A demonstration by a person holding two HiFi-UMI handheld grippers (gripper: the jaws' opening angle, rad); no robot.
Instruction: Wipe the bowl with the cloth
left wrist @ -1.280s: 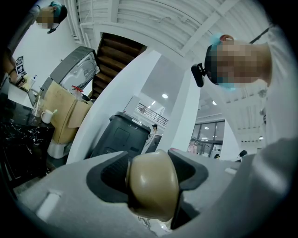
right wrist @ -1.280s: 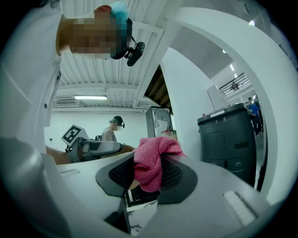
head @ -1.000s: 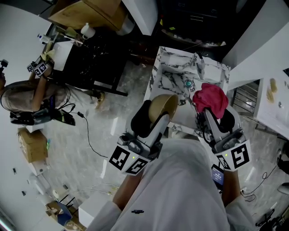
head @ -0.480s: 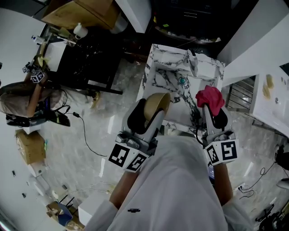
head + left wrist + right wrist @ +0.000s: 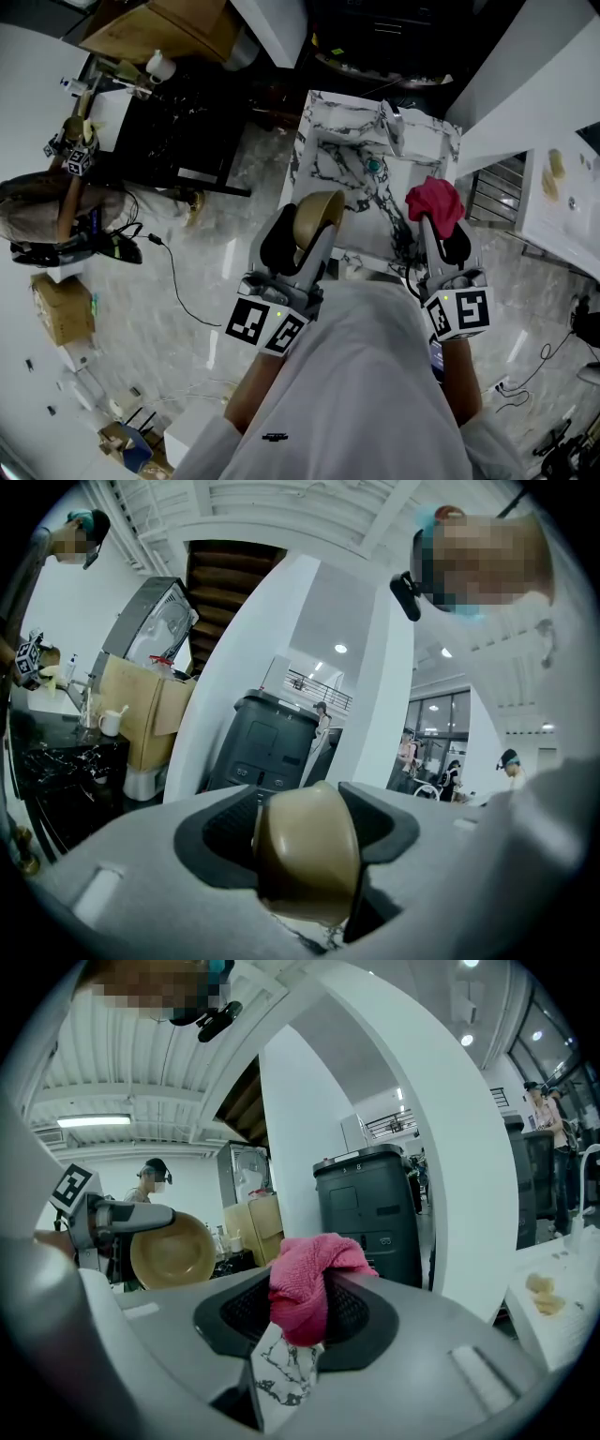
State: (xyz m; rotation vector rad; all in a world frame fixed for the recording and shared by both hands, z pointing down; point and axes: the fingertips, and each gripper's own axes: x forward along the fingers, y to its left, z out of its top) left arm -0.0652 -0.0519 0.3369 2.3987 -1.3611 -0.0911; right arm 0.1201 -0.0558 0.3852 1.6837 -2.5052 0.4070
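A tan bowl [image 5: 316, 217] is clamped by its rim in my left gripper [image 5: 302, 232], held up on edge over the near left of the marble table [image 5: 337, 150]. In the left gripper view the bowl [image 5: 307, 862] fills the gap between the jaws. My right gripper [image 5: 437, 223] is shut on a bunched pink cloth [image 5: 433, 202], raised over the table's right side. The cloth [image 5: 307, 1283] sticks up between the dark pads in the right gripper view, where the bowl [image 5: 174, 1251] shows at the left, its hollow facing the cloth, apart from it.
A small teal object [image 5: 373, 166] and a pale upright item [image 5: 392, 122] sit on the marble table. A black table [image 5: 178, 131] and a cardboard box [image 5: 155, 28] stand to the left, where another person [image 5: 56, 202] works. A white counter [image 5: 562, 216] lies at the right.
Both grippers have drawn slightly nearer to me and the view has shifted, bringing more of the table into sight. Bowl and cloth remain held apart.
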